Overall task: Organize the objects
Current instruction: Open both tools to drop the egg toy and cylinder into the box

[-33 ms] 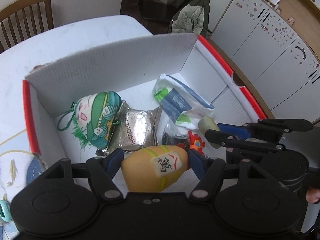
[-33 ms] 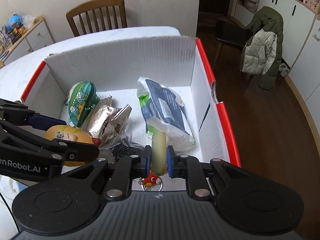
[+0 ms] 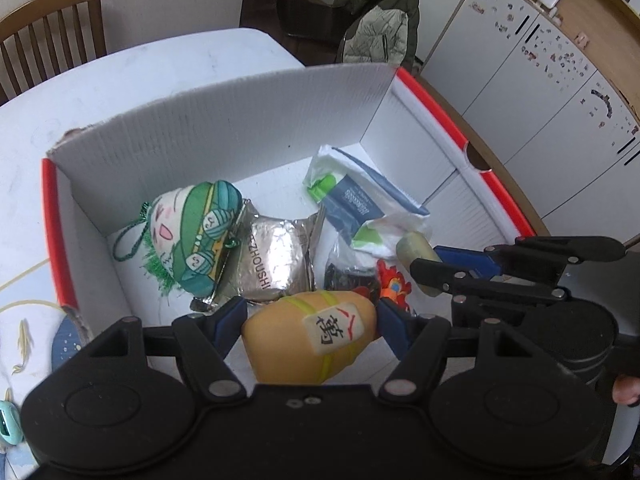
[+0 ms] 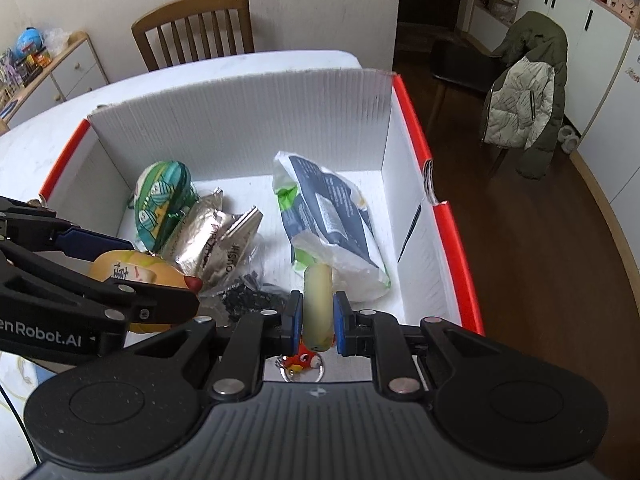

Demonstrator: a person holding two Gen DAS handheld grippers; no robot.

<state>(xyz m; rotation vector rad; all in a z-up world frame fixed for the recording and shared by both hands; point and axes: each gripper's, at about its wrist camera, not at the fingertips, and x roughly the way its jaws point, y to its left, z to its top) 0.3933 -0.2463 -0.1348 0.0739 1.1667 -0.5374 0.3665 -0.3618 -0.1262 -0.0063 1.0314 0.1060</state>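
Observation:
My left gripper (image 3: 310, 316) is shut on a yellow-orange plush toy (image 3: 308, 336) with a white character label, held over the near edge of the white box (image 3: 224, 120). The toy also shows in the right wrist view (image 4: 132, 270). My right gripper (image 4: 316, 314) is shut on a pale yellow cylinder (image 4: 318, 304), held over the box's near right part. It shows in the left wrist view too (image 3: 416, 248). A red fish keychain (image 4: 300, 360) lies under the cylinder.
Inside the red-rimmed box (image 4: 448, 232) lie a green patterned pouch (image 3: 196, 236), silver foil packets (image 3: 276, 260), a white-blue-green bag (image 4: 328, 216) and a black item (image 4: 248, 300). A wooden chair (image 4: 196, 28) stands behind the table. A jacket-draped chair (image 4: 524, 96) stands at right.

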